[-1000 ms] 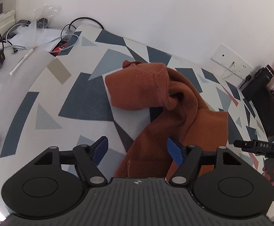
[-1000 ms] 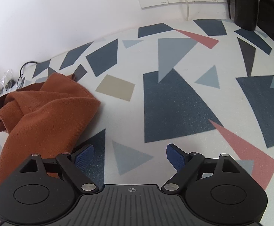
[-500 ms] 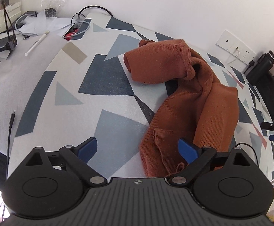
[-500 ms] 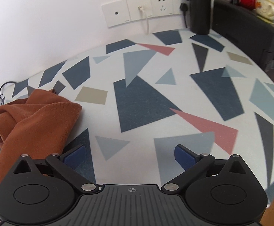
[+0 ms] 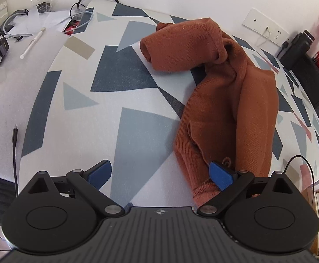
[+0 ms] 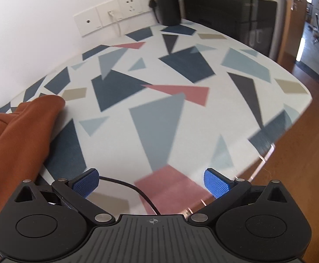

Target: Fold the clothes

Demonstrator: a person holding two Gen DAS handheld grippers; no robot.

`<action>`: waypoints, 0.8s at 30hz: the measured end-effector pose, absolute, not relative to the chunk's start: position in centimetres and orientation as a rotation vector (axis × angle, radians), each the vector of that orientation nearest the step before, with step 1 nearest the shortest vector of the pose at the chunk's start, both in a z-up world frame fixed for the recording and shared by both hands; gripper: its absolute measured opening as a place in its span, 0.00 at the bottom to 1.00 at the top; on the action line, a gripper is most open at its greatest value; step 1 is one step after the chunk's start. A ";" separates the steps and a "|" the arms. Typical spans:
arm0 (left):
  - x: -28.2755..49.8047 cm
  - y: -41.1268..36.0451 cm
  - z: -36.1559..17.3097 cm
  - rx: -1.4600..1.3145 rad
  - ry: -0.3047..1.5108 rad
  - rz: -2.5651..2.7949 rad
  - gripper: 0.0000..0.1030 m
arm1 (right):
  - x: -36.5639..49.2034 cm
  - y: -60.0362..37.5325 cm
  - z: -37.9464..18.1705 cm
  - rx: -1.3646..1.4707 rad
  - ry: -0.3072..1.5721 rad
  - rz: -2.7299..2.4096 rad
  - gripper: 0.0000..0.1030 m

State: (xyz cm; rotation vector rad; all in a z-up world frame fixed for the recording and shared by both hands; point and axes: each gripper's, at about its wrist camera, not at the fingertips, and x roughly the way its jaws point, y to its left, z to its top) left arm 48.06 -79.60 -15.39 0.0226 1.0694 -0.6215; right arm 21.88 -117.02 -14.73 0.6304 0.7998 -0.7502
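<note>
Left gripper: jaws spread wide, pinching nothing. Right blue pad sits over the near end of the rust-orange knitted sweater, maybe just above it; hard to tell if touching. Left pad hangs over bare cloth.

Right gripper: jaws spread wide too, holding nothing. Only a thin black cable runs below and between the pads. Same sweater shows at the far left of this view, just beside the left pad.

Farther out: sweater not folded now. Lies in a crumpled, twisted heap on the surface with the white cover printed in blue, grey and pink shapes. One thick rolled part points left at the far end, near the wall. A long part runs down to the near edge, with a loose hem and a bit of thread there.

Looks soft and floppy, a bit thick, not heavy. No stiffness, so likely to sag and bunch when lifted. Knit looks rough, so not slippery. Won't break, but loose thread could snag.

Good spots to pinch, probably: the near hem by the left gripper, and the outer edge on the right side. Two far-apart corners best, to pull flat.
</note>
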 end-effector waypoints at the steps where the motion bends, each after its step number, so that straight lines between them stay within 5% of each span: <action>1: 47.8 -79.4 -15.2 0.010 1.062 -0.621 0.95 | 21.3 -117.0 -14.8 0.636 0.800 -0.756 0.99; 12: 42.3 -75.9 -14.0 -0.171 1.033 -0.455 0.99 | 17.0 -116.1 -14.5 0.607 0.797 -0.682 0.99; 24: 38.0 -76.9 -13.3 0.029 0.961 -0.381 0.99 | 11.7 -114.7 -15.4 0.625 0.784 -0.574 0.99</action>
